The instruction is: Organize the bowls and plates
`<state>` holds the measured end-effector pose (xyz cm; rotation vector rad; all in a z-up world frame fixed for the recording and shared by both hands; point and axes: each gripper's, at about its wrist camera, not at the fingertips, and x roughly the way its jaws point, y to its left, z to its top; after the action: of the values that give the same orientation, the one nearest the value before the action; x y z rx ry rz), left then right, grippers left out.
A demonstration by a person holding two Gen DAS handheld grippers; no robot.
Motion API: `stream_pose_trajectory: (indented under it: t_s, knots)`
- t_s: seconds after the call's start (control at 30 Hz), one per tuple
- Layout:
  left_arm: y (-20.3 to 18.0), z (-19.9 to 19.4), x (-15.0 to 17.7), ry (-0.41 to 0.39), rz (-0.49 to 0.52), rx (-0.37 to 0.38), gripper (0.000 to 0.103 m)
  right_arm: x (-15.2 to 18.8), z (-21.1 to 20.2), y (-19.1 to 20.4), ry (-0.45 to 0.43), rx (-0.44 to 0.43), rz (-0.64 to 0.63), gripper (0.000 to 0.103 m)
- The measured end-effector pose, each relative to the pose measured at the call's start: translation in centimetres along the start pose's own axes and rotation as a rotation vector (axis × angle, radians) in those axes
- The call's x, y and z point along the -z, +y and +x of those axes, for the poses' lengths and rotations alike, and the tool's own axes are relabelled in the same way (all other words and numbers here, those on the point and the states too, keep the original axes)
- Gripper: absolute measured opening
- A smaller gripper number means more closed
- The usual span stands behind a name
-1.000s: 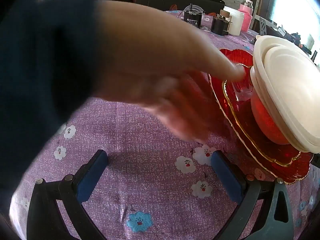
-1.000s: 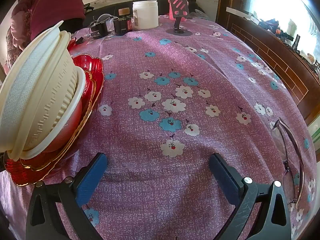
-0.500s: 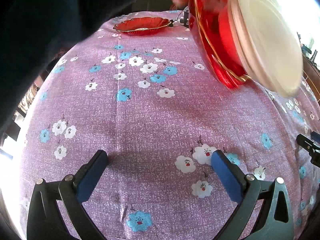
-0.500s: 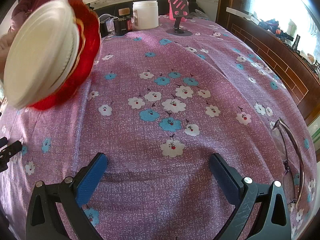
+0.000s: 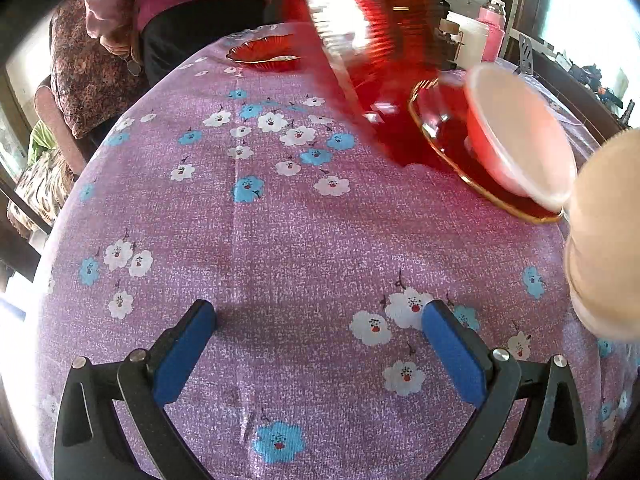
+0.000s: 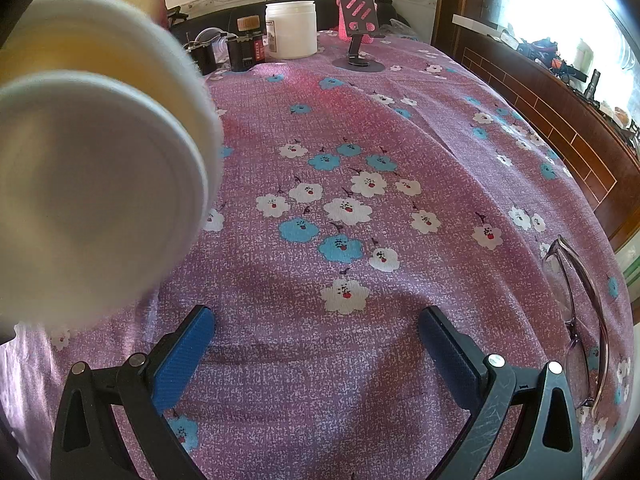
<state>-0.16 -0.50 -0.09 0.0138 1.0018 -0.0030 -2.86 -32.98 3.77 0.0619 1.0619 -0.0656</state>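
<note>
Both claws spread wide and empty above the flowered tabletop while dishes blur past.

The left claw (image 5: 318, 338) hangs over the purple cloth of the tabletop (image 5: 280, 240) with its blue pads far apart and nothing between them; the right claw (image 6: 316, 340) is likewise wide open and holds nothing. In the left view, a red bowl with a cream rim (image 5: 516, 136) sits tilted on a gold-edged red plate (image 5: 444, 136) at about 2 o'clock, with a blurred red plate (image 5: 360, 28) at 12 and a small red dish (image 5: 262, 54) resting far off at 11. In the right view, blurred cream bowls (image 6: 92, 160) fill 9 to 10 o'clock; eyeglasses (image 6: 576, 320) lie at 4 o'clock, a white jar (image 6: 291, 30) at 12.
</note>
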Motion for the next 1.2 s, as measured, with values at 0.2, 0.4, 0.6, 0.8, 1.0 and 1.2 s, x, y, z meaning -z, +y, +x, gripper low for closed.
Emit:
stream_pose_trajectory:
  t_s: [0.2,0.4,0.6,0.8,1.0,1.2]
  knots:
    - [0.19,-0.01,0.04,0.000,-0.001,0.001,0.103,0.00,-0.08,-0.06,0.000,0.000,0.000,0.102]
    - [0.20,0.02,0.06,0.000,-0.001,0.001,0.103,0.00,0.07,0.02,0.000,0.000,0.000,0.102]
    - [0.22,0.01,0.12,-0.001,-0.001,0.000,0.103,0.00,0.04,-0.01,0.000,0.000,0.000,0.102]
    - [0.25,-0.02,0.12,-0.001,-0.001,0.001,0.103,0.01,0.04,-0.04,0.000,0.000,0.000,0.102]
    - [0.23,0.01,0.10,-0.001,-0.001,0.001,0.103,0.02,0.03,-0.08,0.000,0.000,0.000,0.102]
    - [0.24,0.01,0.10,-0.001,-0.001,0.001,0.103,0.02,0.03,-0.10,0.000,0.000,0.000,0.102]
